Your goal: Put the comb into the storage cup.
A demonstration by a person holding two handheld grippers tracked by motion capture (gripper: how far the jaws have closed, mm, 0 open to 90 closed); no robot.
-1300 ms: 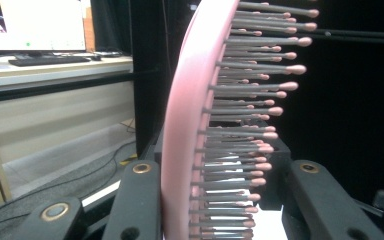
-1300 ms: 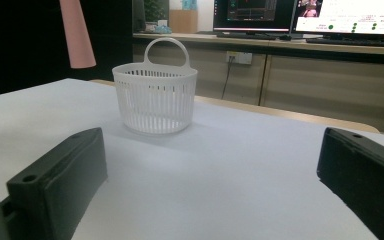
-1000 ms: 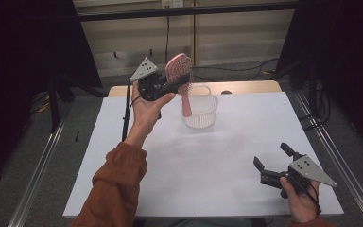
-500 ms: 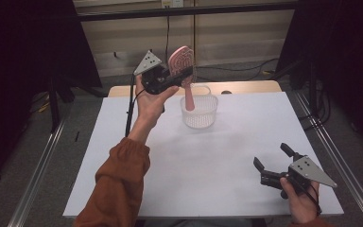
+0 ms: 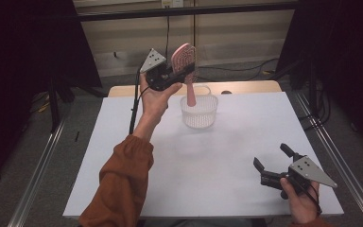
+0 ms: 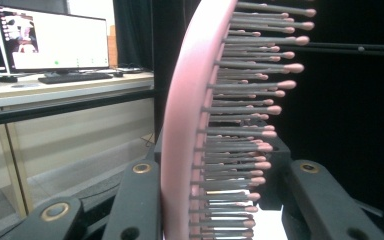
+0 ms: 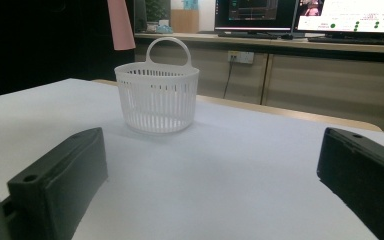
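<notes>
no legible text, labels or signs

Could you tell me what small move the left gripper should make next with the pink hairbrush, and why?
Probably lower it: the left gripper grips the hairbrush by its head, handle hanging above the white basket, not yet inside.

High view overlooks table (image 5: 227,156); right tool's low view shares basket (image 7: 156,97), perhaps near.
</notes>
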